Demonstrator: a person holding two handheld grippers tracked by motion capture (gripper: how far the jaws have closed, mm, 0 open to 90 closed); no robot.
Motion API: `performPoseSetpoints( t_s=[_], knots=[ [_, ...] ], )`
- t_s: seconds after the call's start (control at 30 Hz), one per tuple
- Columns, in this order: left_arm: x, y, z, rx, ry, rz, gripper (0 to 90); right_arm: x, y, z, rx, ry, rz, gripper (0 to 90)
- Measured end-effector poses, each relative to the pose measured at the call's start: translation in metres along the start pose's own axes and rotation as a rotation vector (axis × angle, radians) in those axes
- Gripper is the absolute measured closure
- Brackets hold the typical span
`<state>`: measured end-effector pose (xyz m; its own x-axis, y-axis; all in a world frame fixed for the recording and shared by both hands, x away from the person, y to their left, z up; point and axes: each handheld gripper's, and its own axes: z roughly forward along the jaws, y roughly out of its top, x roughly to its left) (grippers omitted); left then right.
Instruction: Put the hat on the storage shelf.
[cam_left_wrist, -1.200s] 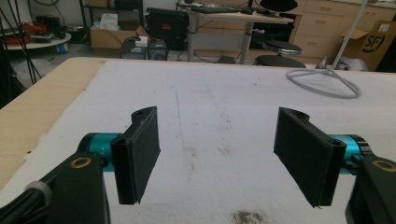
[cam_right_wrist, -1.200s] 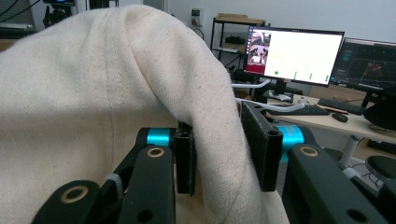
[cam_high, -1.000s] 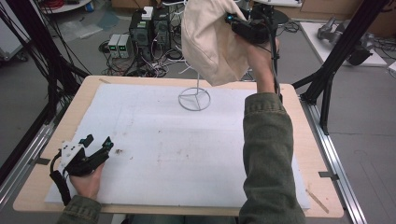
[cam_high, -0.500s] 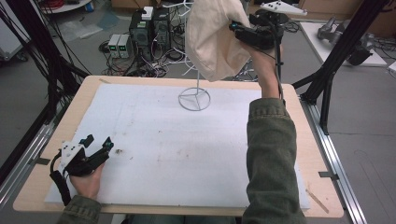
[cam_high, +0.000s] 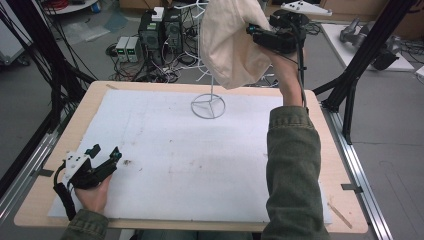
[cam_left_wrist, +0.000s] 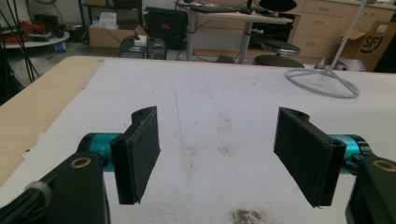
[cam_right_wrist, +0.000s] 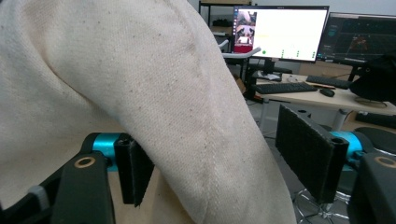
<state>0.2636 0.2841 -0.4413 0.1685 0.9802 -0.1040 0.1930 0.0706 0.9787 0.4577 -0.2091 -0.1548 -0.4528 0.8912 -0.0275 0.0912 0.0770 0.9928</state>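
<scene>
High view, upper middle: cream cloth bag (cam_high: 230, 42) draped on white wire stand (cam_high: 208, 106); right hand-held gripper (cam_high: 257, 34) just opening, releasing it; left hand-held gripper (cam_high: 105, 160) open, idle on counter (cam_high: 310, 100).

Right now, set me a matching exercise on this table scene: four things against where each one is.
Things:
1. cloth bag
2. wire stand
3. left tool
4. right tool

Places:
A. open, low over the white mat's near left corner
B. draped over the stand's top
C. open, raised beside the cloth
D. ring base on the mat's far edge

Pairs: 1-B, 2-D, 3-A, 4-C
</scene>
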Motion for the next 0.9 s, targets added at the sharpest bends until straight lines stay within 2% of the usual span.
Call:
performPoseSetpoints(
  t_s=[0.23,0.37,0.53,0.6,0.63,0.67,0.77,0.9],
  knots=[
    [0.0,0.0,0.0,0.002,0.0,0.006,31.1,0.0,-0.001,-0.004,-0.002,0.009,-0.004,25.0],
    [0.0,0.0,0.0,0.001,0.001,0.003,31.1,-0.003,-0.007,-0.009,-0.018,0.031,0.03,21.8],
    [-0.001,0.0,0.0,0.003,0.0,0.005,31.1,-0.004,-0.013,-0.014,-0.031,0.046,0.042,19.8],
    [-0.001,0.0,0.0,0.008,-0.001,0.008,31.1,-0.002,-0.013,-0.016,-0.011,0.07,0.045,16.1],
    [-0.001,0.0,0.0,0.007,-0.001,0.008,31.1,-0.002,-0.013,-0.016,-0.011,0.07,0.045,16.1],
    [-0.002,0.0,0.001,0.004,-0.002,0.009,31.2,0.001,-0.012,-0.017,-0.005,0.063,0.029,11.6],
    [-0.002,0.0,0.0,0.004,-0.003,0.009,31.2,0.003,-0.012,-0.02,0.009,0.061,0.014,10.5],
    [-0.002,0.0,0.0,0.003,-0.004,0.008,31.1,0.005,-0.014,-0.026,-0.011,0.037,0.006,10.5]
  ],
)
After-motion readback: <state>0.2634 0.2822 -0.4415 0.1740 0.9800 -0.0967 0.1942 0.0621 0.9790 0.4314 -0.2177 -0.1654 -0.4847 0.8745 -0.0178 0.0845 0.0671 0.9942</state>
